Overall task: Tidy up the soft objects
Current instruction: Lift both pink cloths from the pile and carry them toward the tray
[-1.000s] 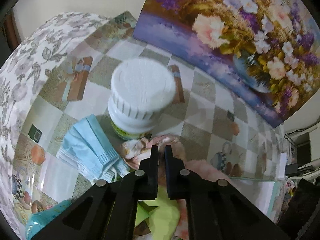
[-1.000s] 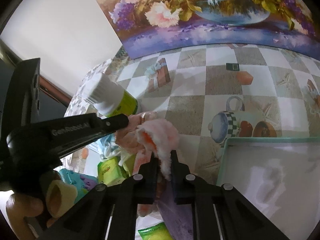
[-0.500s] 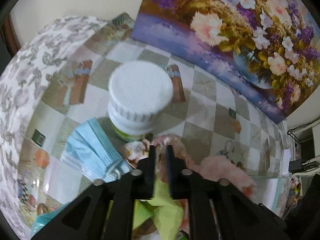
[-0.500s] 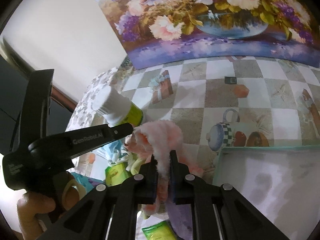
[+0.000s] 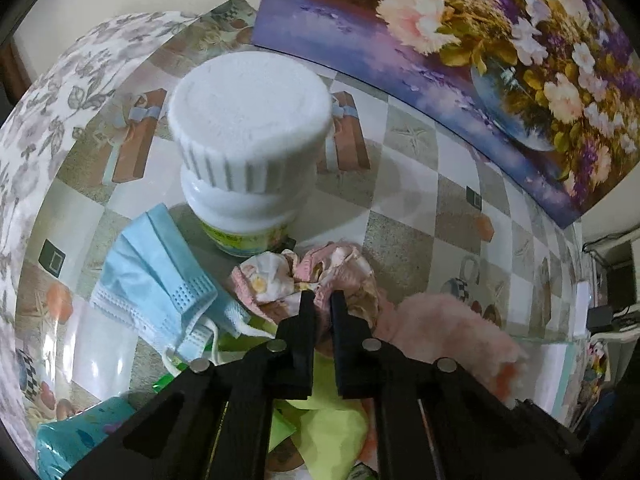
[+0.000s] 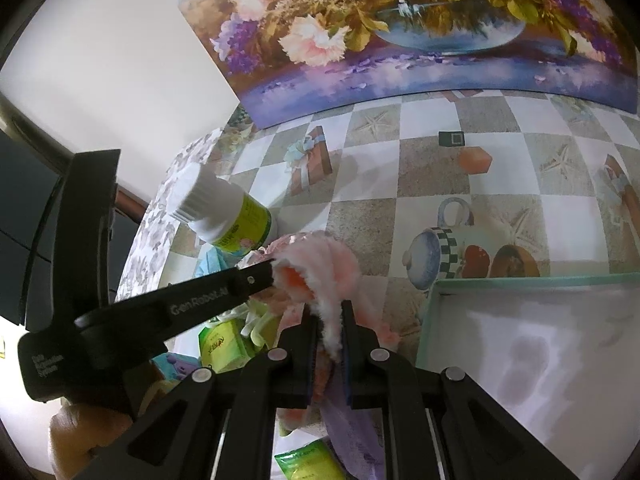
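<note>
A pink floral fabric scrunchie [image 5: 280,280] lies in a pile of soft things on the checked tablecloth. My left gripper [image 5: 322,300] points steeply down and is shut on the scrunchie's near edge. Just right of it is a fluffy pink piece [image 5: 448,328]. In the right wrist view my right gripper [image 6: 330,314] is shut on that fluffy pink piece [image 6: 324,264], which bulges above the tips. The left gripper's fingers [image 6: 256,280] touch its left side. A blue face mask [image 5: 156,272] lies to the left of the scrunchie.
A white-capped bottle [image 5: 248,140] with a green label stands just behind the pile. A teal-rimmed tray [image 6: 520,280] with a white floor sits to the right. Green packets [image 6: 220,344] lie under the pile. A flower painting [image 6: 400,20] leans at the back.
My left gripper sank toward the pile; its jaws parted a little, then closed on the floral scrunchie. The right gripper kept its hold on the fluffy piece.
</note>
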